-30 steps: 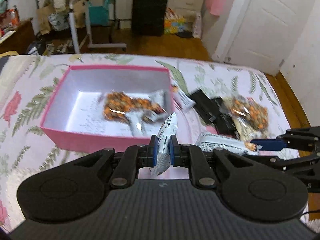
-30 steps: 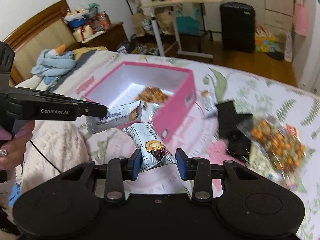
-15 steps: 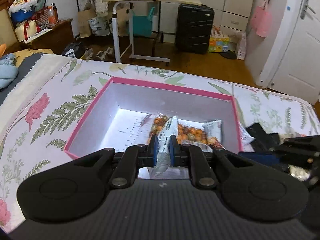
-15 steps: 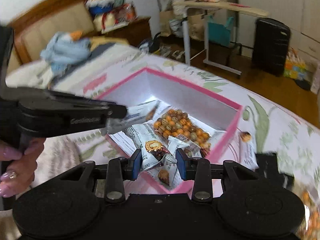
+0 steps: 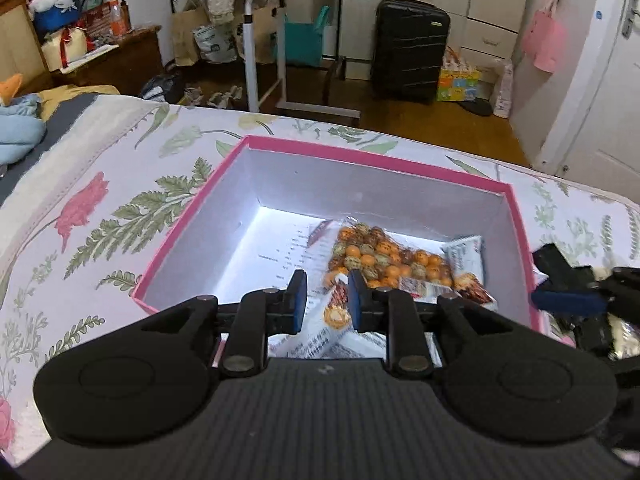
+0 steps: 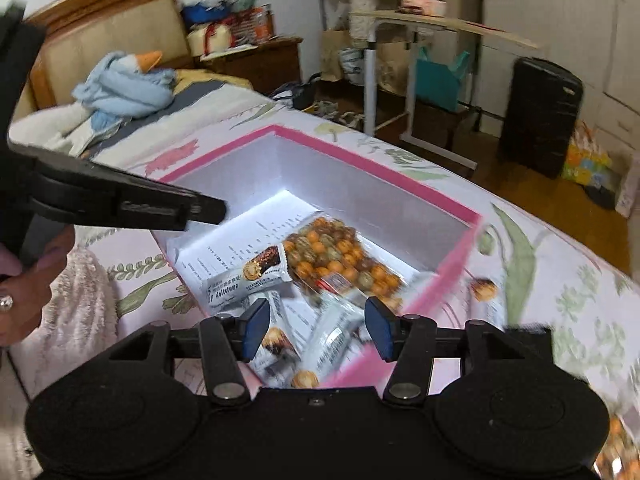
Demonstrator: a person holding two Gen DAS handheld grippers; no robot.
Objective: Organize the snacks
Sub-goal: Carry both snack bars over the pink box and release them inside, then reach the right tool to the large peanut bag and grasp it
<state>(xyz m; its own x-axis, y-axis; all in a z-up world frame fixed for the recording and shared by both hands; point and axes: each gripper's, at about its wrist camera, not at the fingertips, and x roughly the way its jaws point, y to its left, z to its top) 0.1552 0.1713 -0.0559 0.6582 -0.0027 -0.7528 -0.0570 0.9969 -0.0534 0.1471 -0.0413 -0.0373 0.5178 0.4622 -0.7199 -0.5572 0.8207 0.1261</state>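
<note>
A: Item: snack packets. Location?

B: Held inside the pink box (image 5: 516, 216) on the floral bedspread (image 5: 80, 208). One clear bag of orange coated nuts (image 5: 380, 258) is counted; about four white bar wrappers (image 6: 240, 276) can be made out, overlapping.

A: Handling?

B: Judged light, crinkly and slippery; best pinched at a crimped end seam, the nuts not squeezed.

A: Jaws?

B: The left gripper (image 5: 327, 300) has just been opened slightly, one wrapper loose between its pads. The right gripper (image 6: 316, 328) has just been spread wide, its packet released below.
</note>
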